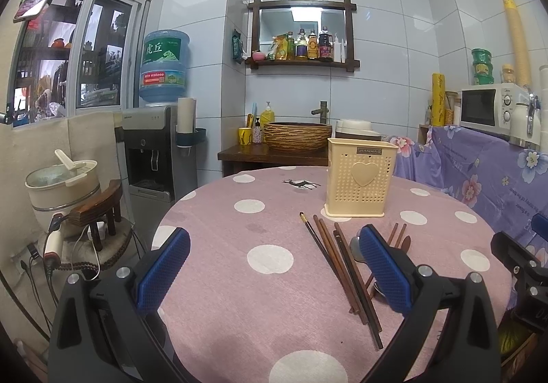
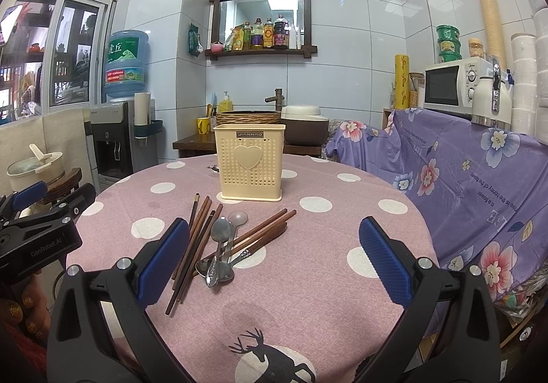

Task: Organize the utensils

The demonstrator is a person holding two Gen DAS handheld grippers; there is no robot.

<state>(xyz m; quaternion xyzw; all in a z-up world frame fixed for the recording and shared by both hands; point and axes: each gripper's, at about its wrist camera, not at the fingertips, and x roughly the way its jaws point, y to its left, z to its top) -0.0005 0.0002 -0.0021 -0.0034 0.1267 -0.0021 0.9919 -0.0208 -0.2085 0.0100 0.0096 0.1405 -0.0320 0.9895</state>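
Observation:
A cream perforated utensil holder with a heart on its front stands upright on the far side of the round table; it also shows in the right wrist view. Several brown chopsticks lie loose in front of it, with metal spoons and more chopsticks crossed in a pile. My left gripper is open and empty, left of the pile. My right gripper is open and empty, above the table with the pile by its left finger.
The table has a pink polka-dot cloth. A purple floral cloth covers a counter at the right, with a microwave on it. A water dispenser and a pot on a stool stand at the left.

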